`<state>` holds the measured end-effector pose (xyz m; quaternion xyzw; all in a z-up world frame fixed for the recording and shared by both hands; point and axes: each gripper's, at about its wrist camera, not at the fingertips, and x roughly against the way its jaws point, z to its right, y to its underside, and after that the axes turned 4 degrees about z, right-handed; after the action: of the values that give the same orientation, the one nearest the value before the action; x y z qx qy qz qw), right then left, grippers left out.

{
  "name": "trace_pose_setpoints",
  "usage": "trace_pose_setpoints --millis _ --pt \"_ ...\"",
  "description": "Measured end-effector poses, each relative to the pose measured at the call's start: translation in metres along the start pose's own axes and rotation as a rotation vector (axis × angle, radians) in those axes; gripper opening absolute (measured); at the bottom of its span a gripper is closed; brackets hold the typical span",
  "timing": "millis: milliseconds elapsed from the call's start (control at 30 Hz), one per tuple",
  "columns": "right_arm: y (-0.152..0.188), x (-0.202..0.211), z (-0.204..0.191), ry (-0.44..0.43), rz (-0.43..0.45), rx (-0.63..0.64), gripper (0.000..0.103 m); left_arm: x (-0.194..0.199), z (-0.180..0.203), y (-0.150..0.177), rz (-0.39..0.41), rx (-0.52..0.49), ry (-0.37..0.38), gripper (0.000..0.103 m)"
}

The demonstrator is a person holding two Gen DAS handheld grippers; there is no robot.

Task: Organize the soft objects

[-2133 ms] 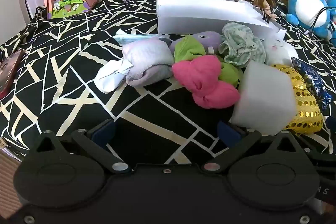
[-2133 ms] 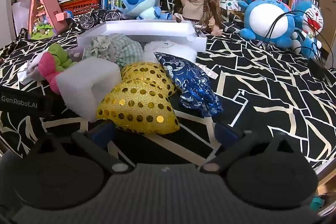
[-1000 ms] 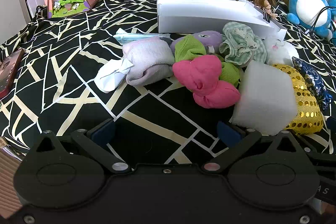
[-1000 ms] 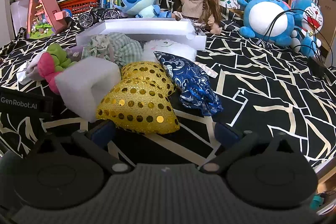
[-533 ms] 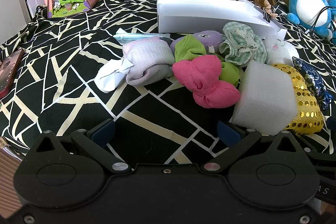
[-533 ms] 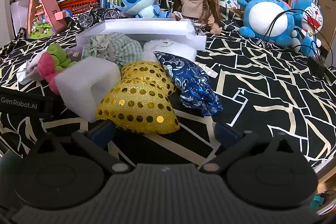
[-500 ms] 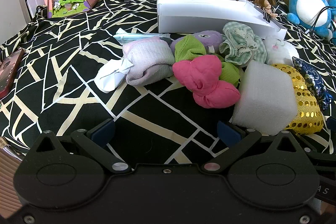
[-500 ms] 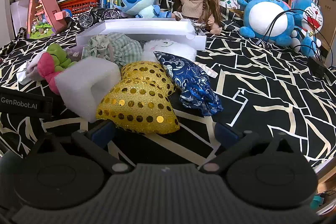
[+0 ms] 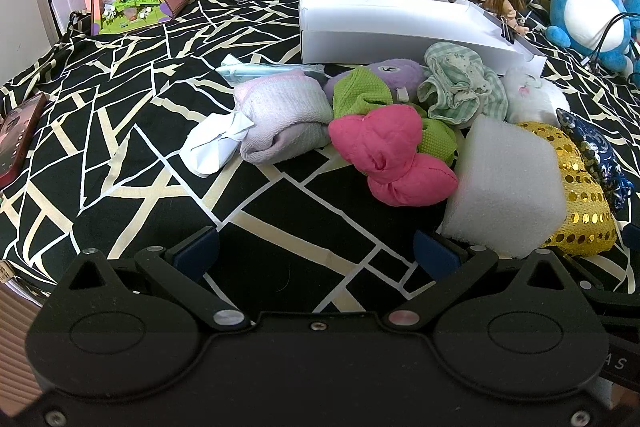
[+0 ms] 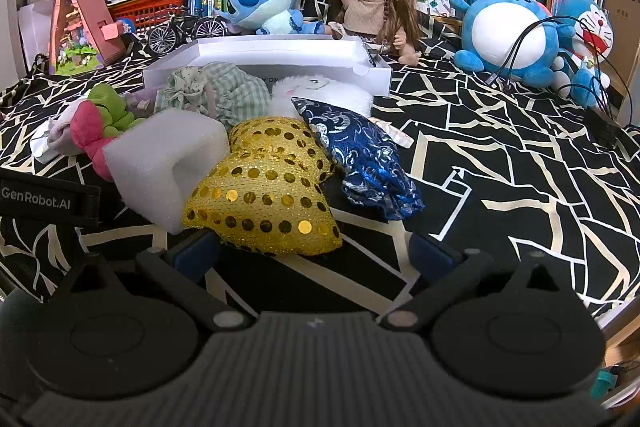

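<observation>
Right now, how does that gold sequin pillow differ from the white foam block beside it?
The gold sequin heart pillow glitters with shiny discs, while the white foam block is plain and matte. The pillow is heart-shaped with rounded lobes; the block is boxy with flat faces. The pillow lies flat and low; the block stands taller. Both rest touching each other on the black patterned cloth, in front of the open grippers.

Both wrist cameras sit low, facing the shelves; they share the white foam block [image 9: 504, 187] [image 10: 164, 163], right-of-centre versus left-of-centre.
</observation>
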<state>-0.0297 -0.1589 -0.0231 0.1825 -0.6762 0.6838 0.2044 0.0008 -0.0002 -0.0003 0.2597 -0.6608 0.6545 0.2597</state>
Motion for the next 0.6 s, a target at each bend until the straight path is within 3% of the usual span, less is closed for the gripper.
trace_pose_setpoints --millis 267,600 --pt "-0.001 0.000 0.000 0.009 -0.008 -0.014 0.103 -0.011 -0.016 0.007 0.018 0.013 -0.014 0.103" --pt "0.004 0.001 -0.001 0.009 0.028 -0.019 0.103 -0.002 -0.008 0.009 0.059 0.003 -0.007 0.103"
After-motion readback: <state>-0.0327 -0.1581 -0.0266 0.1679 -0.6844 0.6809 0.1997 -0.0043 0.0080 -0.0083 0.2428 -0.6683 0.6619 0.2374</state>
